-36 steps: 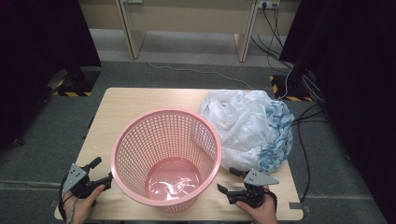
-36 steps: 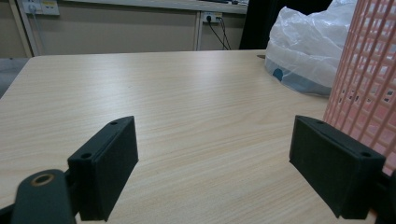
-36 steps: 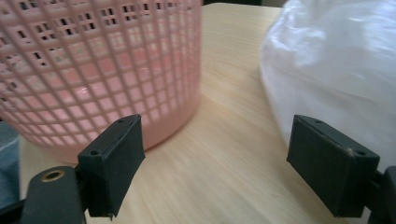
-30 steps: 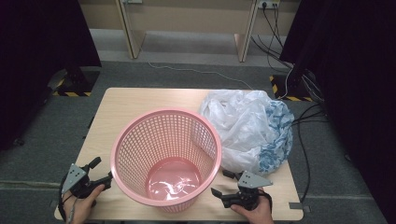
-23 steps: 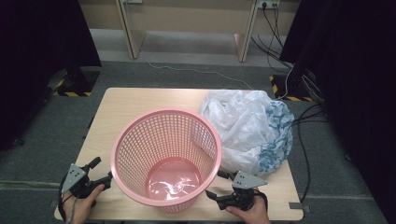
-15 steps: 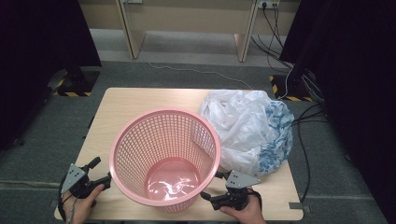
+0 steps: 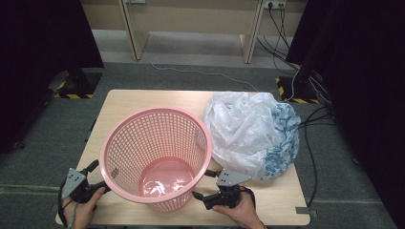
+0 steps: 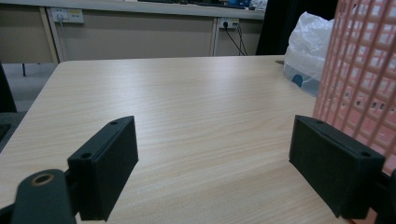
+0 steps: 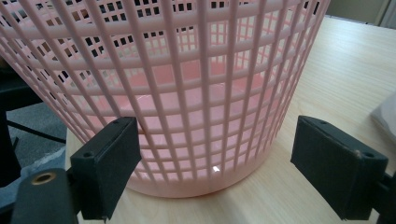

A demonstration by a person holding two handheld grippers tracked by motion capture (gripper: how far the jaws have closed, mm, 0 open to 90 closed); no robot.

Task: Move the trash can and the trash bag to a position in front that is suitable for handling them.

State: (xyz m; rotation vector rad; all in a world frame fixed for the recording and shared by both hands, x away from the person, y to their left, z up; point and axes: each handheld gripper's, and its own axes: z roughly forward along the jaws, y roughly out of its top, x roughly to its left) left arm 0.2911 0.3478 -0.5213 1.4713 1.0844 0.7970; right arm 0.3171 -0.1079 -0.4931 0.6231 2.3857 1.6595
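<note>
A pink mesh basket stands upright on the wooden table, near its front edge, with nothing in it. A crumpled white plastic bag with blue print lies to its right, touching it. My left gripper is open at the basket's lower left; in the left gripper view the basket wall rises just beyond its right jaw. My right gripper is open at the basket's lower right, jaws pointing at the base. In the right gripper view the mesh wall stands close in front of the spread jaws.
The bag sits at the table's far right in the left gripper view. Bare tabletop stretches ahead of the left gripper. Cables trail on the floor to the right, and table legs stand behind.
My right gripper has slid left along the front edge, closer to the basket's base. The left gripper, basket and bag have stayed put.
</note>
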